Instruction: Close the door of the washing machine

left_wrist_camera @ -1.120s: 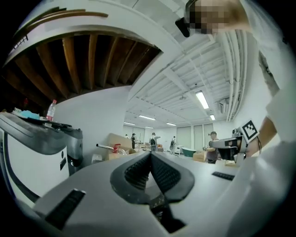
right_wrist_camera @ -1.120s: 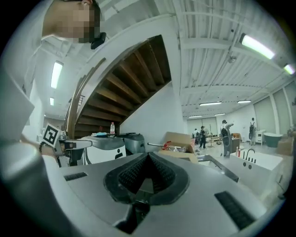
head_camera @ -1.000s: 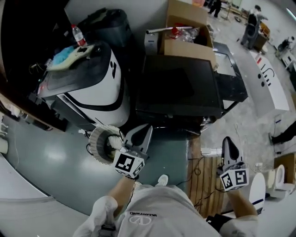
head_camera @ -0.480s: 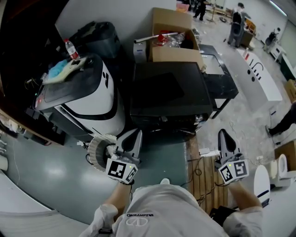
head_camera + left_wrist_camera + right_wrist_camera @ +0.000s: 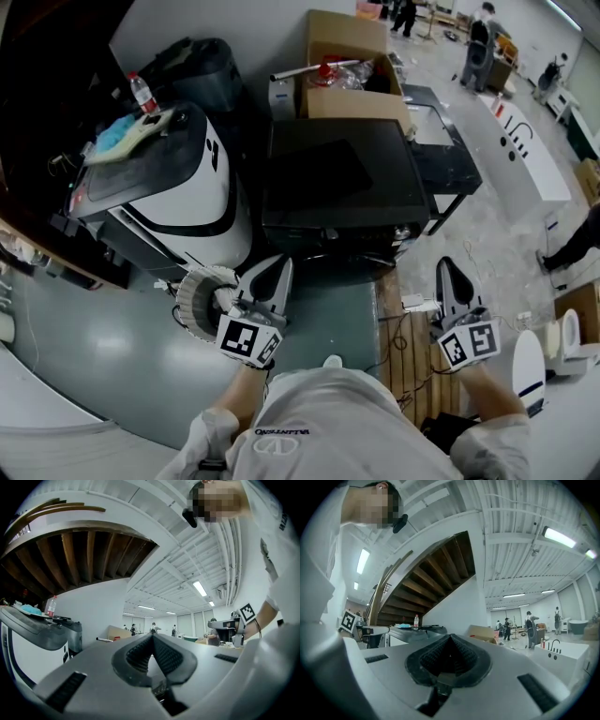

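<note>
A white washing machine (image 5: 202, 187) with a black stripe stands at the left; its dark grey top lid (image 5: 141, 164) lies flat. It also shows at the left of the left gripper view (image 5: 33, 627) and beyond the jaws in the right gripper view (image 5: 415, 632). My left gripper (image 5: 274, 270) hovers in front of the machine's lower right corner, shut and empty, tips together (image 5: 152, 637). Well to its right, my right gripper (image 5: 444, 272) is also shut with nothing in it (image 5: 449, 637). Neither touches the machine.
A water bottle (image 5: 141, 91) and a blue cloth (image 5: 114, 134) rest on the lid. A black cabinet (image 5: 347, 183) stands beside the machine, with an open cardboard box (image 5: 352, 56) behind. A white ribbed ring (image 5: 197, 300) lies by my left gripper. People (image 5: 480, 42) stand far off.
Both grippers have lifted slightly and stayed shut and empty. The head camera has tilted, so the machines sit a little higher in its view.
</note>
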The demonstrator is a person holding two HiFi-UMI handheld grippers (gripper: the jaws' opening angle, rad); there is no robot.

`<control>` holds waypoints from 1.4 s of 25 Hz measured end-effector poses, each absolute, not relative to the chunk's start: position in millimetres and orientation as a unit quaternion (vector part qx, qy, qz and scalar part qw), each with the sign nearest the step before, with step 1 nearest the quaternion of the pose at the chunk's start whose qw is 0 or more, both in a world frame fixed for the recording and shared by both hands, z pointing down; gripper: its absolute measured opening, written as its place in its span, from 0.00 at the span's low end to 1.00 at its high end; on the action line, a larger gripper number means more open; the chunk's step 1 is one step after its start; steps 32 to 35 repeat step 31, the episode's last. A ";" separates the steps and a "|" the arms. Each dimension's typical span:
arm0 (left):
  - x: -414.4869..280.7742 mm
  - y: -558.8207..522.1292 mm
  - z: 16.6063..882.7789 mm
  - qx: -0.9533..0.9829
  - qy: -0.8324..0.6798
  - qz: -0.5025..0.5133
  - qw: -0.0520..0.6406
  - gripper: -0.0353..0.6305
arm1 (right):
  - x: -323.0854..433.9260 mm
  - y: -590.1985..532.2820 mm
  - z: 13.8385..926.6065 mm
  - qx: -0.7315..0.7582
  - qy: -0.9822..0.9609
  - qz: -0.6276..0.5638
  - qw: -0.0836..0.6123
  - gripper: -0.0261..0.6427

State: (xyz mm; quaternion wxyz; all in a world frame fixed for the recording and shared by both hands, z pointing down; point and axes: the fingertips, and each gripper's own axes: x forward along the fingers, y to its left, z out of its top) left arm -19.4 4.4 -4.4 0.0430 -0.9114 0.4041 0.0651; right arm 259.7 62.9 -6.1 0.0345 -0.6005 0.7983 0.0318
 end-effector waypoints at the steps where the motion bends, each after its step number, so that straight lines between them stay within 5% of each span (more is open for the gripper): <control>1: -20.4 4.7 -3.7 -0.911 0.405 0.065 0.043 0.06 | 260.1 63.1 -5.1 -0.602 0.797 0.031 0.035 0.06; 35: -8.5 -5.9 -2.1 -0.912 0.404 0.053 0.043 0.06 | 278.3 50.8 4.2 -0.610 0.791 0.016 0.036 0.05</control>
